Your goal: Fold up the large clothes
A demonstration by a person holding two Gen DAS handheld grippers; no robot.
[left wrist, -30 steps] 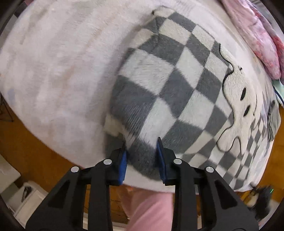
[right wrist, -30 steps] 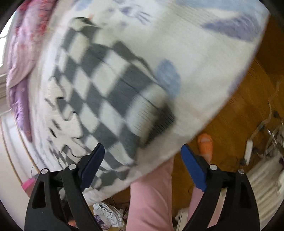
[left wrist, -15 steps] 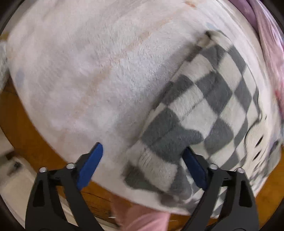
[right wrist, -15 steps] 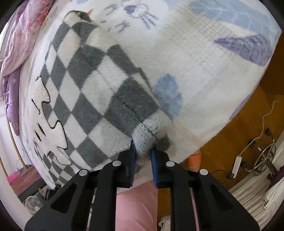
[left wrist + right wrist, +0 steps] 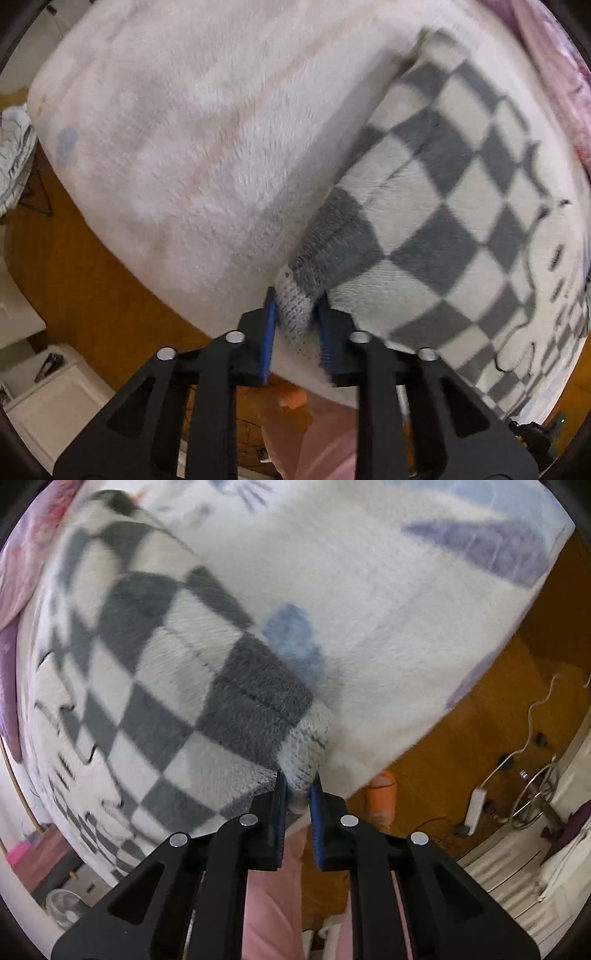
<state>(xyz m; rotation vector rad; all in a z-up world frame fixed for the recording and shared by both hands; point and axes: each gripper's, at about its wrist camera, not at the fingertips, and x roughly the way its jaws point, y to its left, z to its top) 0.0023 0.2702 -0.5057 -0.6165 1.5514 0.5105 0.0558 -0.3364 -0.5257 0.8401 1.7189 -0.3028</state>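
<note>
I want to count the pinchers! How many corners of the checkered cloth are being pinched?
2. The left gripper is closing on one corner of the checkered cloth; the right gripper pinches another. Other corners are out of view.

In the left wrist view the white blanket (image 5: 207, 155) fills the upper left and the checkered garment (image 5: 461, 221) the right, so open passage lies only over the wooden floor (image 5: 85, 288) at lower left, hemmed by white furniture (image 5: 40, 398). In the right wrist view, floor at right is cluttered by a power strip (image 5: 475, 805), cable and orange slipper (image 5: 382, 794).
</note>
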